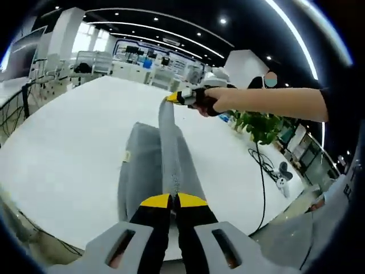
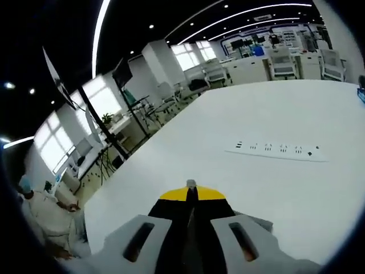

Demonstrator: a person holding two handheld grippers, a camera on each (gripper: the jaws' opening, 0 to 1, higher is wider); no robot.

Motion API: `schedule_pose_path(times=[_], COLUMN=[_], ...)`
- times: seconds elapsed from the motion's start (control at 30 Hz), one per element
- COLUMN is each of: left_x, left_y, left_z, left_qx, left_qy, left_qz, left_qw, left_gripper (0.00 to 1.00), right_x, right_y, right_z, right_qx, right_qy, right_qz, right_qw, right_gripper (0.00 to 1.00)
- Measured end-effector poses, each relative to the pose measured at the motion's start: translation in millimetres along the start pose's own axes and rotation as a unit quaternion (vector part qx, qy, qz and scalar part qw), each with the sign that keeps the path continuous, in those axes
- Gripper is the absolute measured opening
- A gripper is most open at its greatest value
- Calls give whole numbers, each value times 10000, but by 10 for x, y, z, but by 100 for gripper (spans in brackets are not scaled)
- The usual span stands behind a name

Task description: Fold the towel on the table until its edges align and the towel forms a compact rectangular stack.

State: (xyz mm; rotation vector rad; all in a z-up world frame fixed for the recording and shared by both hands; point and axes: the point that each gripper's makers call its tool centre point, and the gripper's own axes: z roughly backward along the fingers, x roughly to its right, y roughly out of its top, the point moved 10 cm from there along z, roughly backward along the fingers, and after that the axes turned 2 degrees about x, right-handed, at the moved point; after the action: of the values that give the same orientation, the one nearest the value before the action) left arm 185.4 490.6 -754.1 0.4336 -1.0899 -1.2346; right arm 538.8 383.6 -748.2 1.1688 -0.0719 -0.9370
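- Left gripper view: left tongs (image 1: 173, 200) clamped on the near edge of the grey towel (image 1: 142, 171), lifted in a taut ridge across to the right tongs (image 1: 173, 98); rest draped on the white table (image 1: 68, 148).
- Right gripper view: right tongs (image 2: 191, 193) pinched on a sliver of cloth; white power strip (image 2: 279, 150) lying beyond.

Open office; dark ceiling (image 1: 188, 23) with light strips; bright windows (image 2: 102, 100); desks (image 2: 274, 65).

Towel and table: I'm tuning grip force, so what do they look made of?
The towel looks like soft grey woven or terry cloth: matte, drooping and creasing between the left gripper and right gripper. The table looks like smooth white laminate, faintly glossy; uncertain.
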Motion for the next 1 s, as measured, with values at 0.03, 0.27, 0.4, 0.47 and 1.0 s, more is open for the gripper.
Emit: schedule_pose_path(times=[0.03,0.27,0.4,0.47,1.0], left_x=[-34,-324,-471,-507,-817], left_y=[-10,-194,-290,-320,-561], left_z=[1,-45,-104,-117,-288], left_qx=[35,-96,-270,-384,-606], left_qy=[51,141,175,198,219], left_qz=[111,738,817,900,1622], left_qw=[9999,9971,9961,9950,9847], left_gripper=[3,3,3,3,3], right_x=[-10,-65,-60,-87,-43], right_y=[-16,-136,-248,-275,-599], right_z=[-47,-230,-416,-429,-823], right_qx=[-15,-154,-229,-260,-184], right_qy=[-5,-77,-99,-103,-459], right_qz=[22,-48,-62,-70,-357], right_qw=[10000,9998,9997,9996,9981], right_gripper=[0,0,0,0,0])
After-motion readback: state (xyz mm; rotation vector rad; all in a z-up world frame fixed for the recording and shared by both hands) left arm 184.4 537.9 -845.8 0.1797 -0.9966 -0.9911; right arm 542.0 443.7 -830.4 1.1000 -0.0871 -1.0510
